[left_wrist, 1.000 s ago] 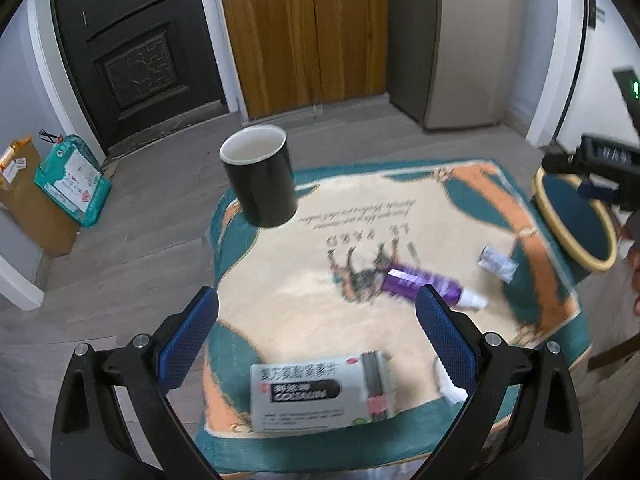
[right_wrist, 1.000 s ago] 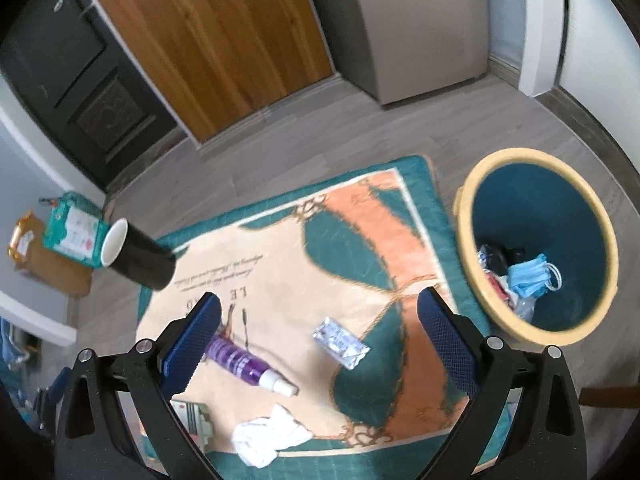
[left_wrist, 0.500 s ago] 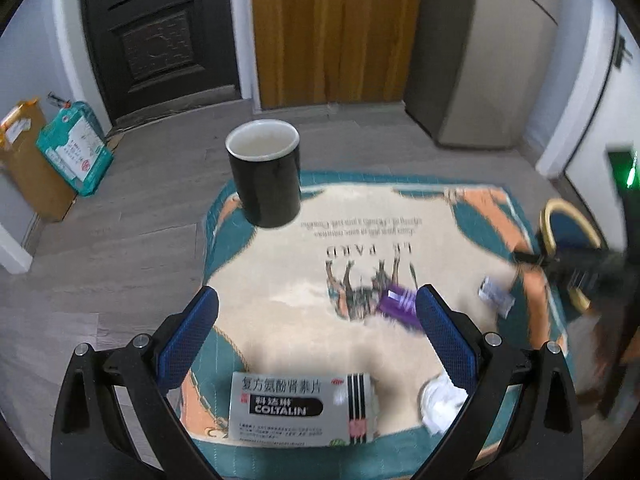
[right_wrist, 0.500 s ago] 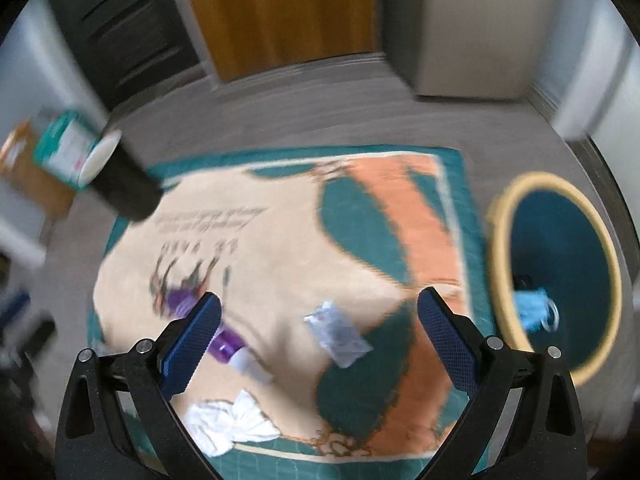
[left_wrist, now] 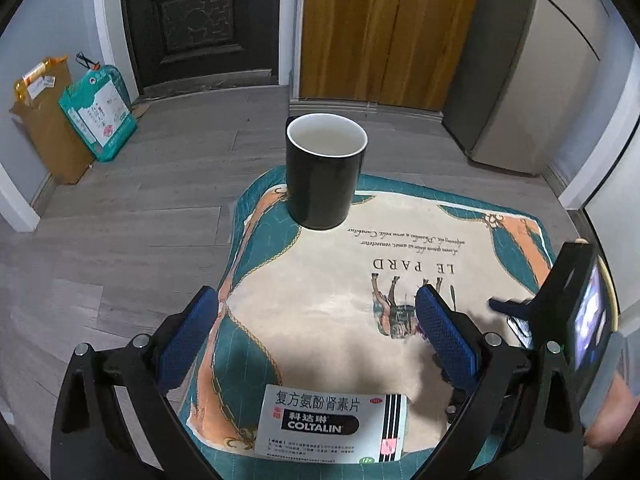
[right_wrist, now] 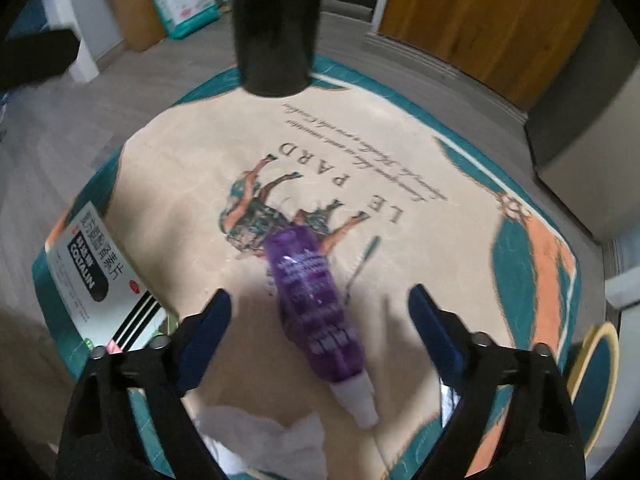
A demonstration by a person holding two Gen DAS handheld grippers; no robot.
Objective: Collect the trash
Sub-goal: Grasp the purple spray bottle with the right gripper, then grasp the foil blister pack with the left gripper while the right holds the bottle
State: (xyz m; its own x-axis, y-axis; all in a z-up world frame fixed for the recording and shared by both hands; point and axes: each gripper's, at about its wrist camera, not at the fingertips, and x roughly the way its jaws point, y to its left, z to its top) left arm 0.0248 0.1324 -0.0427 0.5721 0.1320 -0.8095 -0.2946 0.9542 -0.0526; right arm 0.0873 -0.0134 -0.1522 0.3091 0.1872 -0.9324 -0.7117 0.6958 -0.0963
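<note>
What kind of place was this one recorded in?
Most likely the entry area of a home: a dark front door with parcels beside it, wooden closet doors, grey plank flooring, and a printed rug on the floor carrying a mug, a medicine box and a purple bottle.

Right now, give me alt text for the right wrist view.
The right gripper, jaws closing but not yet touching, straddles a purple bottle lying on a rug. A crumpled tissue lies just below, a medicine box at left, a black cup at the far edge.
</note>
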